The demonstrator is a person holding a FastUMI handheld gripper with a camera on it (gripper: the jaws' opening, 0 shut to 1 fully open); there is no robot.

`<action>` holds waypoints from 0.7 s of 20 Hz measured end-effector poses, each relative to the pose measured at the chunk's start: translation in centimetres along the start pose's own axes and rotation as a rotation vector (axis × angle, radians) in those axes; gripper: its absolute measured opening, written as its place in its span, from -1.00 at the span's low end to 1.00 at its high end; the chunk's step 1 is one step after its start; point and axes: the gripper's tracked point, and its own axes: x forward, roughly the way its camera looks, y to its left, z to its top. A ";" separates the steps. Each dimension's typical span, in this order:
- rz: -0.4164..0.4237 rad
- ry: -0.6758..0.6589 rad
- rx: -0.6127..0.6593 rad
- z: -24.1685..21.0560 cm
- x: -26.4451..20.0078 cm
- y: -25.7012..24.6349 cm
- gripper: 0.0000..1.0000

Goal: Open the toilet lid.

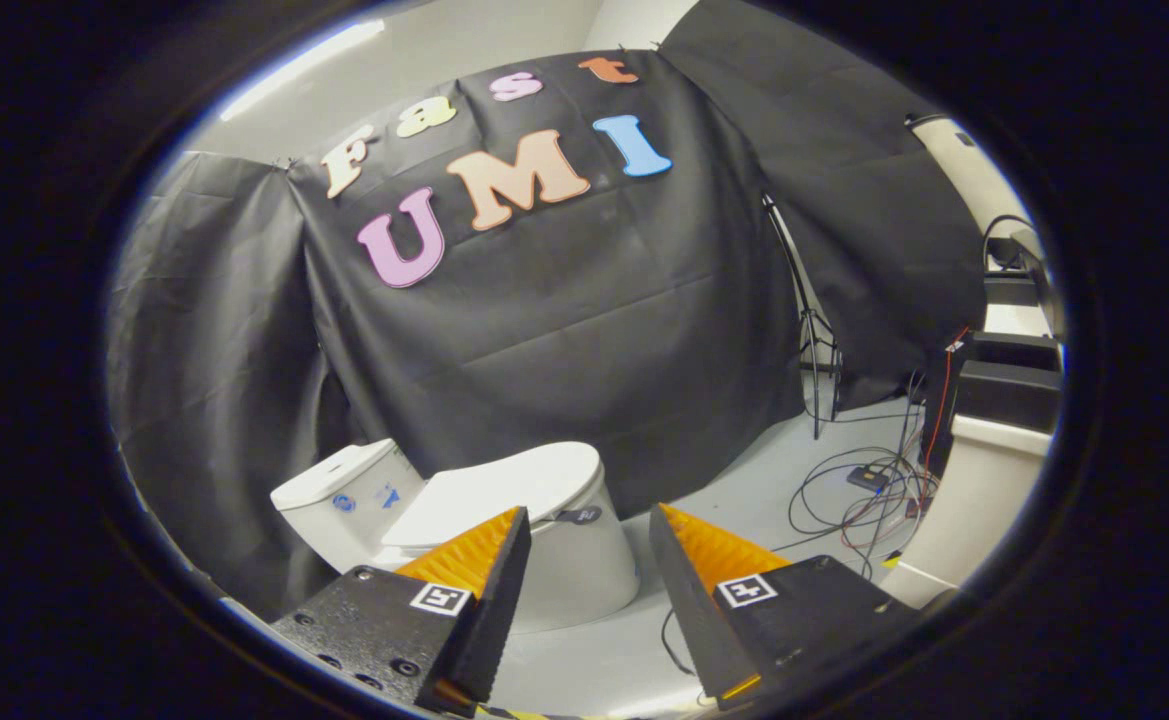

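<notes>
A white toilet point(584, 570) stands on the floor against the black cloth wall, beyond my fingers and a little to their left. Its lid point(499, 490) lies flat and closed on the bowl, and the tank point(344, 495) sits behind it to the left. My gripper point(589, 525) is open, with a wide gap between the fingers and nothing held. The left fingertip point(504, 535) overlaps the lid's near edge in the picture, but the gripper hangs well short of the toilet.
A tangle of cables point(859, 495) and a small box lies on the pale floor to the right. A thin black stand point(809, 330) rises by the cloth there. Dark boxes on a white cabinet point(984, 480) sit at the far right.
</notes>
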 end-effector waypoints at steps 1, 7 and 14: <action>0.000 0.003 0.003 -0.1 0.0 0.0 0.50; -0.003 0.035 0.031 -0.4 0.6 -0.3 0.47; 0.014 0.140 0.140 -0.8 3.8 0.1 0.47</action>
